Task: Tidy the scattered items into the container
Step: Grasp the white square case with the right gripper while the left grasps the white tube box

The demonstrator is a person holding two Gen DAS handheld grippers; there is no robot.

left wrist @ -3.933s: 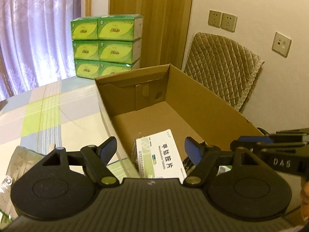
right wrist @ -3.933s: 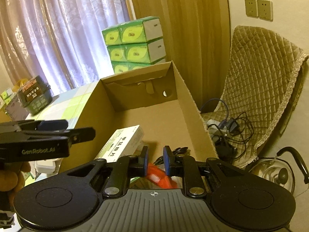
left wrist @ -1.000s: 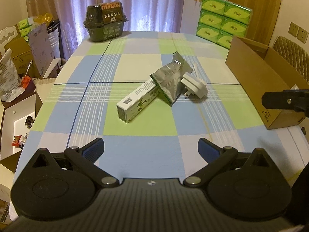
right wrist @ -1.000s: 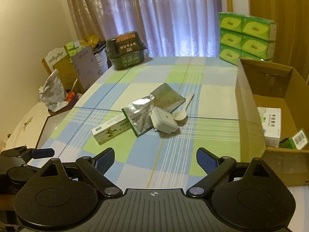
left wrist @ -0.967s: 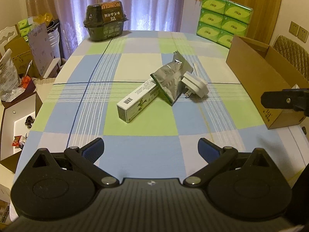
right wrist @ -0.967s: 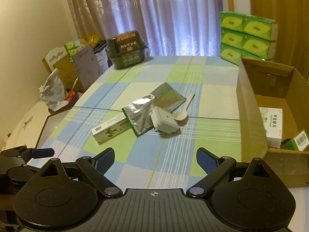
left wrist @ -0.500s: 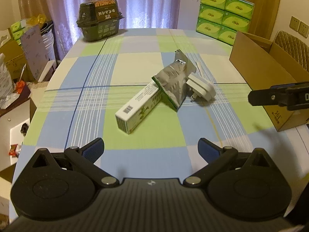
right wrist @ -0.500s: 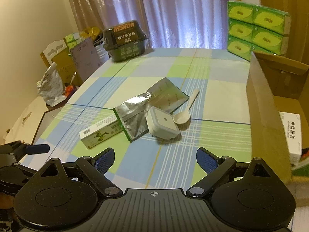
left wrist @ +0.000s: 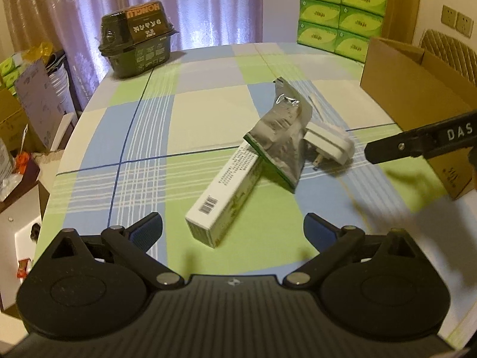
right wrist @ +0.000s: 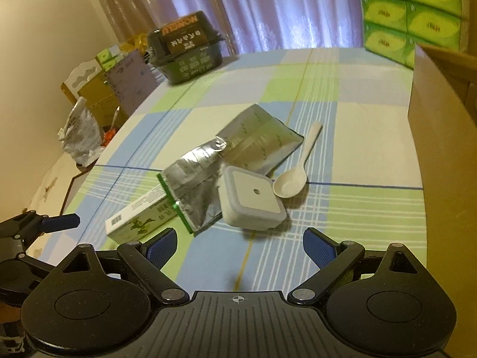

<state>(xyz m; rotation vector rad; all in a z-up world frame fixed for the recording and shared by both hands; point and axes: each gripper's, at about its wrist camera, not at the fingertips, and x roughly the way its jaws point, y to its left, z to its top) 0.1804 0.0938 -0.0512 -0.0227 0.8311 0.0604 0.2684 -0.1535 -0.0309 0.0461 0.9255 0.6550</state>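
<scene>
Both fingers spread wide, empty: left gripper (left wrist: pixel 232 226), right gripper (right wrist: pixel 240 246). Pile mid-worktop: carton (left wrist: pixel 225 195) pinned under foil pouch (left wrist: pixel 281 141), plug adapter (right wrist: pixel 252 201) touching pouch, spoon (right wrist: pixel 295 174) beside. Cardboard box (left wrist: pixel 417 89) at right. Risk: lifting carton drags pouch, knocks adapter; foil is slippery.

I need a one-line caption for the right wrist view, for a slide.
Open right gripper above a checked tablecloth, facing a white plug adapter, spoon, foil pouches and a long box.
</scene>
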